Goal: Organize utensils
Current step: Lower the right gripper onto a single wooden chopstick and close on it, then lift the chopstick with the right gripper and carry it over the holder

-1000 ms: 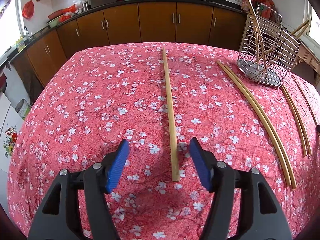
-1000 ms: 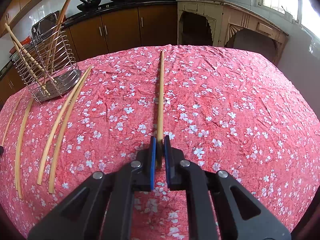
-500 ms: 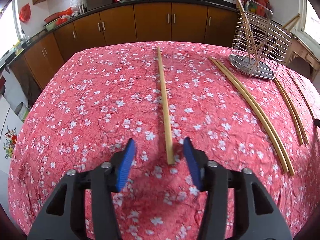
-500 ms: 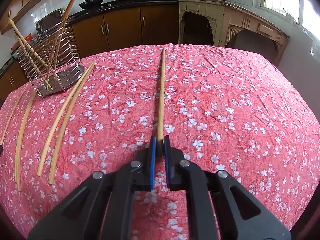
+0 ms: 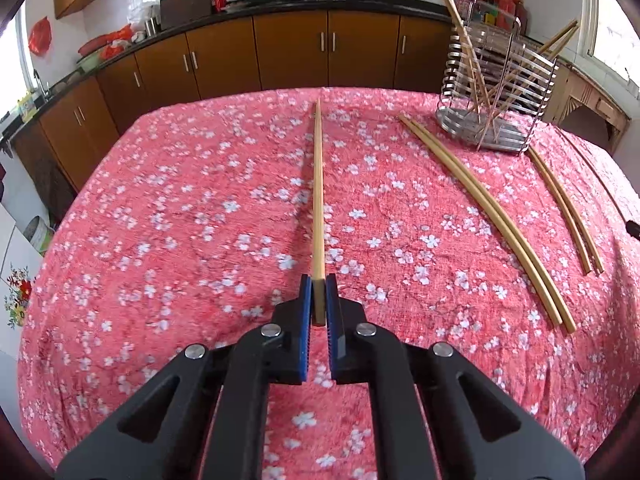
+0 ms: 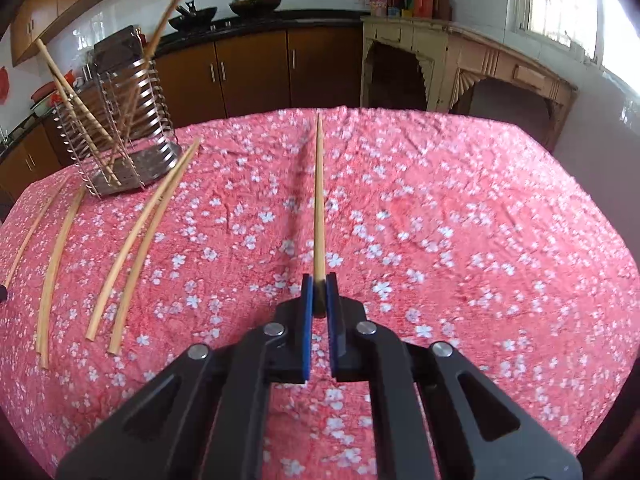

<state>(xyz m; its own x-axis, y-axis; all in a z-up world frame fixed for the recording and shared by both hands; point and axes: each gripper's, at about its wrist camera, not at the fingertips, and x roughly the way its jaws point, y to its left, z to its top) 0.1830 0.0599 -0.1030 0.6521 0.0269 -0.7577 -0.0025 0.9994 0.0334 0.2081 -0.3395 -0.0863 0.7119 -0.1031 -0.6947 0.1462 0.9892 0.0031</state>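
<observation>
Clamping a single chopstick apiece, my two grippers work over a table draped in a red cloth (image 5: 168, 208) printed with white blossoms. My left gripper (image 5: 319, 300) has its blue pads pressed against the near end of one bamboo chopstick (image 5: 318, 200), whose shaft runs straight away toward the far edge of the table. My right gripper (image 6: 319, 296) pinches the near end of a second chopstick (image 6: 319, 200) in the same manner, its tip pointing at the kitchen cabinets beyond.

A wire utensil rack (image 5: 496, 92) stands at the far side of the table, upright, with several chopsticks leaning inside it at angles. Between that rack and my left gripper, a loose pair of chopsticks (image 5: 488, 216) lies side by side on the cloth, touching along their length. Another pair (image 5: 564, 208) lies further to the right, just in front of the rack's base. Through the right wrist camera the rack (image 6: 120, 120) sits far left, the loose pairs spread before it.
</observation>
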